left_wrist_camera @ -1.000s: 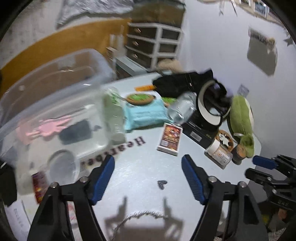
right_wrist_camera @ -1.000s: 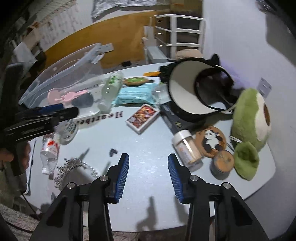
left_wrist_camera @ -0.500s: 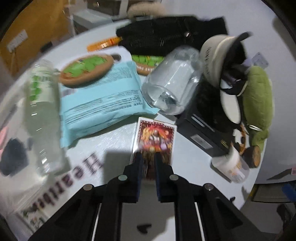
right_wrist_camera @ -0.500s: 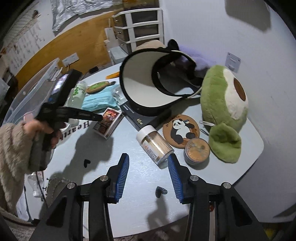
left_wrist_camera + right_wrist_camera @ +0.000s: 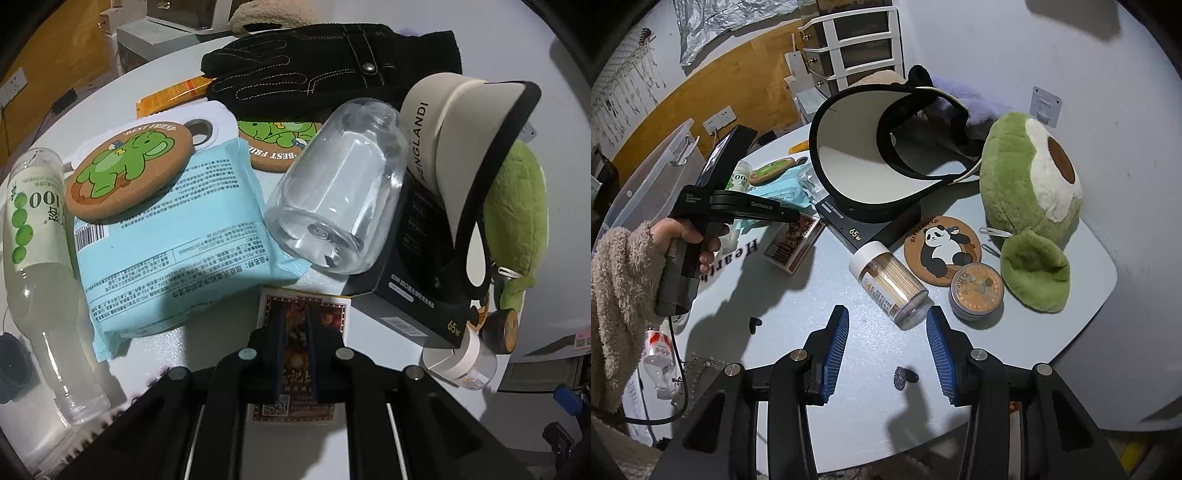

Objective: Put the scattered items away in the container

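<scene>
On the far left, my right wrist view shows the clear container [image 5: 653, 173] at the bench [image 5: 1071, 295] edge. Just beside it, a hand [image 5: 685, 236] in a fuzzy sleeve [image 5: 617, 295] holds my left tongs [image 5: 295, 332], pointed steeply down at the card box [image 5: 303, 314]. Their jaws are nearly together over the box, which lies flat on the bench; the pads seem to pinch its near edge, though I cannot be sure from this angle.

Left of the box lies a bottle [image 5: 37, 240], then a blue pack [image 5: 173, 240] with a frog coaster [image 5: 129, 170] on top. Behind the box, a clear jar [image 5: 340, 184] lies on its side, touching a black box [image 5: 413, 288] that carries a visor [image 5: 879, 147].

My right tongs [image 5: 886, 347] hover released over bare bench, nothing between them. Just ahead lies a toothpick jar [image 5: 890, 280], then a panda coaster [image 5: 942, 247], a tin [image 5: 977, 291], and an avocado plush [image 5: 1030, 184] at far right.
</scene>
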Demonstrator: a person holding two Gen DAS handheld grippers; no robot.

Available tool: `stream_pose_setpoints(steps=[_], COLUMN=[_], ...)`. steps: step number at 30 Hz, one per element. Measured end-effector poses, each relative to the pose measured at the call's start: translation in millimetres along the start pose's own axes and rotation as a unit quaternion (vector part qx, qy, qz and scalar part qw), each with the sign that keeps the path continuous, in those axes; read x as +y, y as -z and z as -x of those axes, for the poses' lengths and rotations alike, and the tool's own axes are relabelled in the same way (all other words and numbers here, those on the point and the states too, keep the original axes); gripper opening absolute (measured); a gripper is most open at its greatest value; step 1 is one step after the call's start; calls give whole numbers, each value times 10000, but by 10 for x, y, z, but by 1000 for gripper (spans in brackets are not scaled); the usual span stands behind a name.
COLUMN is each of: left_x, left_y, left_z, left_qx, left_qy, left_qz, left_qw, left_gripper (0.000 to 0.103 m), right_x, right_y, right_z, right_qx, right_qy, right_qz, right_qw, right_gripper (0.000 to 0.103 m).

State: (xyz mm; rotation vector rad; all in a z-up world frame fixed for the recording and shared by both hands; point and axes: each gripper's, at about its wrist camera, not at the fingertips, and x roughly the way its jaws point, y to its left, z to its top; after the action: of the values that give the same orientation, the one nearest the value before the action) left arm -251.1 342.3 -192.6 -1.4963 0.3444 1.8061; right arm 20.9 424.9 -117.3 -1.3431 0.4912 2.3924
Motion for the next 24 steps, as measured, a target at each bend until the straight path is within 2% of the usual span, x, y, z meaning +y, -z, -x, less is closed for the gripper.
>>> stream_pose_setpoints(steps=[9, 10, 11, 13, 15, 18, 20, 24], left_x=[-138, -135, -129, -115, 23, 59, 24, -54], left_y=[221, 216, 206, 187, 96, -3, -47, -64], left_z=[145, 171, 198, 253, 304, 263, 190, 126], left_qx=[-25, -83, -151, -286, -336, -210, -58, 5], left_qy=[281, 153, 6, -290, -397, -606, -720, -593], left_qz=[-300, -321, -336, -366, -72, -136, -301, -596], left_qw=[9992, 9993, 9993, 9985, 9986, 9978, 9969, 9965], left_gripper=[7, 7, 1, 1, 1, 1, 1, 1], right_x=[-42, -40, -35, -13, -1, -2, -14, -28], right_y=[25, 24, 21, 15, 21, 42, 65, 77], right_z=[-8, -10, -8, 6, 18, 17, 4, 29], right_qx=[36, 37, 33, 4, -14, 6, 58, 35], right_qy=[-71, -79, -90, -85, -66, -57, -65, -25], right_qz=[-110, -113, -106, -54, -17, -12, -62, -104], right_qw=[9999, 9999, 9999, 9999, 10000, 10000, 9999, 9999], right_gripper=[44, 44, 44, 44, 44, 44, 44, 44])
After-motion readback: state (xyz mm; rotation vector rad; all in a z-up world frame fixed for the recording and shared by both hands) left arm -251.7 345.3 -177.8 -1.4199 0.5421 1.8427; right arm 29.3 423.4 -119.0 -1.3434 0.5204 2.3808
